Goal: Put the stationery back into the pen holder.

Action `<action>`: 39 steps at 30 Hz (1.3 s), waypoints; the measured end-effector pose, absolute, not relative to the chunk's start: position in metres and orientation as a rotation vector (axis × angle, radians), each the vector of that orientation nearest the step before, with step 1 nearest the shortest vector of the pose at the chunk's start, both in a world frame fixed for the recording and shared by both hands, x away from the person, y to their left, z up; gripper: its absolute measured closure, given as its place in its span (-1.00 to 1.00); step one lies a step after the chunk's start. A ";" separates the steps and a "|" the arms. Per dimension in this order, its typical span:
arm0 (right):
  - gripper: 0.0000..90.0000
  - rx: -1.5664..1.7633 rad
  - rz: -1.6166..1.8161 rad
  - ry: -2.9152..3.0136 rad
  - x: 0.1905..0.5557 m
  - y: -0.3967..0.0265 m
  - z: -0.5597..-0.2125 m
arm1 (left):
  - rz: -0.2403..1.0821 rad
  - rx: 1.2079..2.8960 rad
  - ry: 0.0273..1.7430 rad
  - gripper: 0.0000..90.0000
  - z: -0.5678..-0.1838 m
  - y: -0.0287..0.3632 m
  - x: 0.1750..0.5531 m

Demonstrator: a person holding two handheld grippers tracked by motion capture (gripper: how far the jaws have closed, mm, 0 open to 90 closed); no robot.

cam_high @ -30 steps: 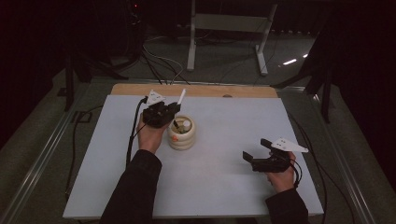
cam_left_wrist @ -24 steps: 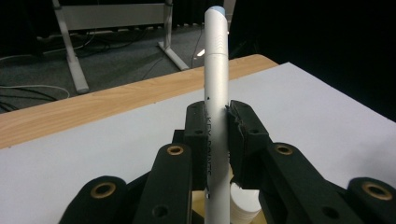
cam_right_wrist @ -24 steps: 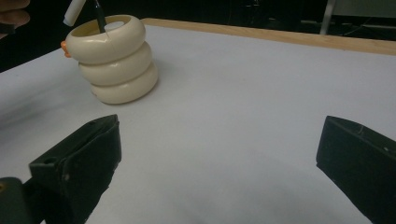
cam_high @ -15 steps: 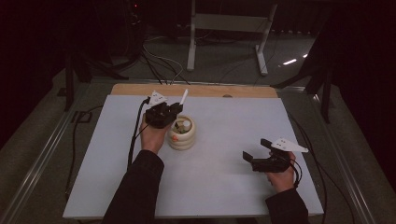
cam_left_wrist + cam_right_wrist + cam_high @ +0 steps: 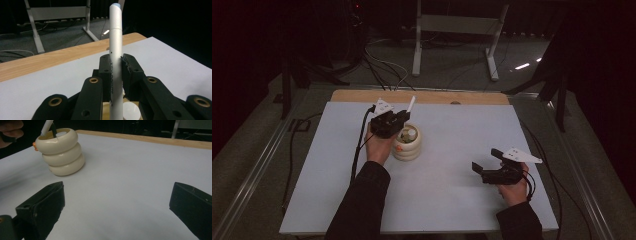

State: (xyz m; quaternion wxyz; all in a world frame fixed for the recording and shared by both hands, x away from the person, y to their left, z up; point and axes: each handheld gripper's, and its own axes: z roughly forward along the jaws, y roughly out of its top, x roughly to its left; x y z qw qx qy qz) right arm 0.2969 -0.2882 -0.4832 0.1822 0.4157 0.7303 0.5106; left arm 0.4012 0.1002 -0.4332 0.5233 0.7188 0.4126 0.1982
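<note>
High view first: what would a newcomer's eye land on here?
The cream holder of three stacked rings, left of centre on the white table, with the left gripper above it clamping a silver-white marker pen. The right gripper rests open near the table's right edge.

Both my sleeves are dark, running down to the wrists. My left claw [image 5: 398, 120] is matte black, with brass-ringed pivot holes along its chunky linkage arms. A black cable trails from it. My right claw [image 5: 484, 160] is the same black build, wearing a pale grey three-cornered plate on top, with thin black cable looping at the wrist.
</note>
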 end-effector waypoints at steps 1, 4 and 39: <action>-0.99 1.173 1.441 2.061 0.297 -0.288 -0.483 | 0.474 1.722 0.988 0.76 -0.434 0.100 0.401; -0.99 1.172 1.441 2.061 0.297 -0.288 -0.483 | 0.470 1.717 0.993 0.76 -0.438 0.101 0.401; -0.99 1.171 1.438 2.063 0.297 -0.288 -0.483 | 0.458 1.767 0.975 0.75 -0.457 0.103 0.393</action>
